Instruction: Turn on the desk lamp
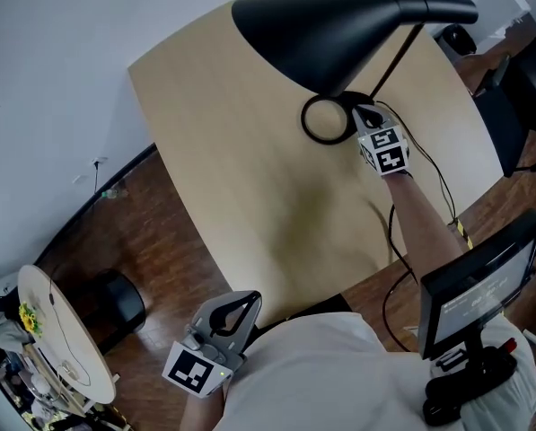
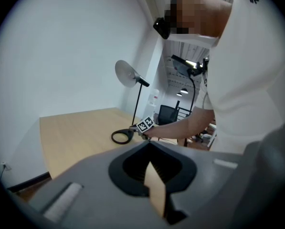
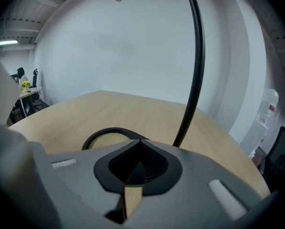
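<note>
**Head view.** The desk lamp (image 1: pixel 353 25) stands on the far half of the table (image 1: pixel 241 178), toward its right edge. Its black shade (image 1: pixel 321 30) hangs over the open ring base (image 1: pixel 329 119), and a thin stem (image 1: pixel 395 59) joins the two. The right gripper (image 1: pixel 364 117) lies with its tips just beside the ring's right rim, where the stem rises. Its marker cube (image 1: pixel 384 151) sits behind the tips, on the side of the person's forearm (image 1: pixel 420 214). The left gripper (image 1: pixel 248 302) is held off the table, beyond its near edge, close to the person's body and above the wooden floor (image 1: pixel 160 250). A monitor (image 1: pixel 478 281) stands past the table's near right corner.

**Left gripper view.** The left gripper (image 2: pixel 149 143) has its jaws brought together at the tips, with nothing between them. Well beyond them, the lamp's ring base (image 2: pixel 122 136) rests on the table (image 2: pixel 80 125) with the shade (image 2: pixel 125 74) above. The right gripper (image 2: pixel 135 130) is at the ring.

**Right gripper view.** The right gripper (image 3: pixel 140 141) likewise has its jaws closed tip to tip and grasps nothing. The ring base (image 3: pixel 104 133) curves directly ahead of the tips, its near arc hidden behind them. Whether the tips touch it cannot be told. The stem (image 3: pixel 195 66) rises just to the right, in front of the pale wall (image 3: pixel 123 56).
</note>
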{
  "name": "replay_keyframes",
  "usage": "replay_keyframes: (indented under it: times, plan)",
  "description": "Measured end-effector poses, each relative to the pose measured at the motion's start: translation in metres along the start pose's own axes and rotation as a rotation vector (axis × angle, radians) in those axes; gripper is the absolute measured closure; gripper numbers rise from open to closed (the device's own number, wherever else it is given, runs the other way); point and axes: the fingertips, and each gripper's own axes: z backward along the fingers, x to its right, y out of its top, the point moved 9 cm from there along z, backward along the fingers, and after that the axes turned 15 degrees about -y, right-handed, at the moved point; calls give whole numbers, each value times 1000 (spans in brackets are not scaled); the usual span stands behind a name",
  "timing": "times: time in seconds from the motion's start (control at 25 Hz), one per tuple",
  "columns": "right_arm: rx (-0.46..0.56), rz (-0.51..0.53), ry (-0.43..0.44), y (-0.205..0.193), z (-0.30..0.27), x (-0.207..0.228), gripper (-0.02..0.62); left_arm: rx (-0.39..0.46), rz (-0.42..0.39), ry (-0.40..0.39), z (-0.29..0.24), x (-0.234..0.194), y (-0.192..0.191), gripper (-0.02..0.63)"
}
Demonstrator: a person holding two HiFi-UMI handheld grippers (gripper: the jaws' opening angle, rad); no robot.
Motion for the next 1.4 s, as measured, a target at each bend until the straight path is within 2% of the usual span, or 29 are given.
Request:
replay_keyframes:
  times: [0.48, 0.68, 0.84, 1.2, 1.4]
  plan:
    - [-33, 63, -106, -1, -29, -3, 592, -11, 57, 14, -2, -16, -3, 589]
    - [-30, -17, -102, -7, -32, -5, 592, -12, 58, 10, -1, -18, -5, 589]
    - [-12, -28, -104, -15, -36, -1, 592, -19, 53, 4, -4, -17, -5, 589]
    - [31, -36, -89, -2, -9, -1, 592, -20, 22, -16, 7, -14, -9, 589]
    - [62, -70, -53, 6, 47, -28, 592, -11, -13, -32, 23, -6, -11, 589]
